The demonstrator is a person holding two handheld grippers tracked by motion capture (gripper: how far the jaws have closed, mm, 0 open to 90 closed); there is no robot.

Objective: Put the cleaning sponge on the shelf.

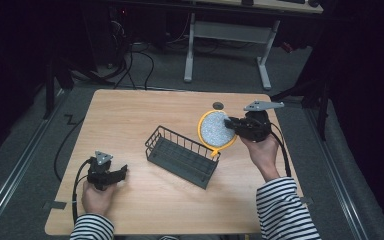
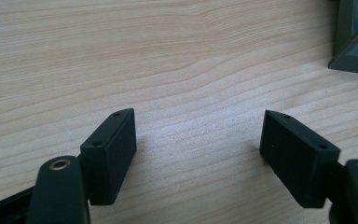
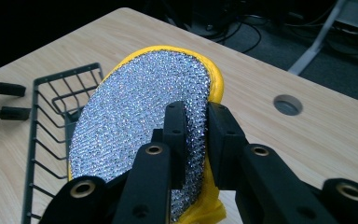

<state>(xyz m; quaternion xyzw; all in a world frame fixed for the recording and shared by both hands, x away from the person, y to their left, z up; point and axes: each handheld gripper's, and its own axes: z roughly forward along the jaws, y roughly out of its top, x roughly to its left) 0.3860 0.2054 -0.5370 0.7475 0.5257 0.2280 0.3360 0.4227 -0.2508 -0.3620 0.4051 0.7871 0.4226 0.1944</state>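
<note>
1. The jaws of the right gripper [image 3: 196,135] are seen pinched on a round scrubbing pad [image 3: 140,121], one jaw lying on its glittering silver face and the other behind its yellow back; the grip is taken near the pad's lower right edge in the right gripper view.
2. In the high view the pad [image 1: 215,128] is held off the tabletop, right of centre in the frame, its silver face turned toward the left and its yellow rim showing all round.
3. The pad's lower edge is seen just above the right end of a dark wire basket [image 1: 182,156], which stands at the middle of the tabletop [image 1: 130,115]; whether pad and basket touch cannot be told.
4. The right gripper [image 1: 236,125] is held by a hand [image 1: 261,150] in a striped sleeve, entering from the lower right of the high view.
5. The jaws of the left gripper [image 2: 198,140] are spread wide, with bare wood between them and nothing gripped; a corner of the basket [image 2: 354,42] is seen at the upper right of the left gripper view.
6. In the high view the left gripper [image 1: 122,172] is rested low at the lower left of the tabletop, well apart from the basket, and is pointed toward it.
7. A small round hole [image 1: 218,105] is seen in the tabletop just above the pad.
</note>
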